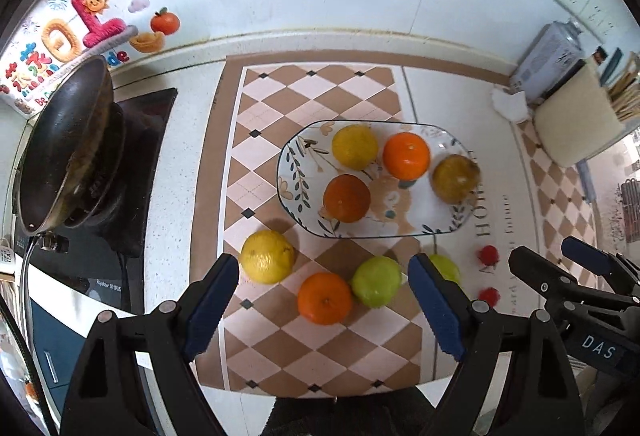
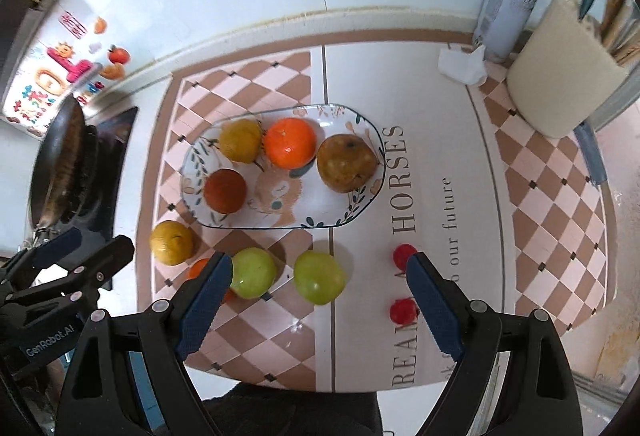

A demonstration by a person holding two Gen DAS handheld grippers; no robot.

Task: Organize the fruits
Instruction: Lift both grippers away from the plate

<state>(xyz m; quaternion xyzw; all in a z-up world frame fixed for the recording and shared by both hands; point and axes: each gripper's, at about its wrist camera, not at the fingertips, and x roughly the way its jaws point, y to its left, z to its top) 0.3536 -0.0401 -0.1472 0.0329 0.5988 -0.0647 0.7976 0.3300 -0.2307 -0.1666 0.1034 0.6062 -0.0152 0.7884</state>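
Note:
An oval patterned plate (image 1: 296,164) (image 2: 192,172) holds several fruits: a yellow one (image 1: 354,146), an orange (image 1: 406,155), a darker orange (image 1: 346,197) and a brownish pear (image 1: 455,178). On the mat in front lie a lemon (image 1: 267,256) (image 2: 172,242), an orange (image 1: 325,298), two green apples (image 1: 377,281) (image 2: 253,278) (image 2: 319,277) and two small red fruits (image 1: 488,255) (image 2: 403,254). My left gripper (image 1: 324,310) is open above the loose orange. My right gripper (image 2: 320,304) is open above a green apple. Both are empty.
A black wok (image 1: 60,152) sits on a stove at the left. A spray can (image 2: 510,0), a cream cutting board (image 2: 560,76) and a crumpled tissue (image 2: 460,66) stand at the back right. The checkered mat (image 1: 280,116) covers the counter.

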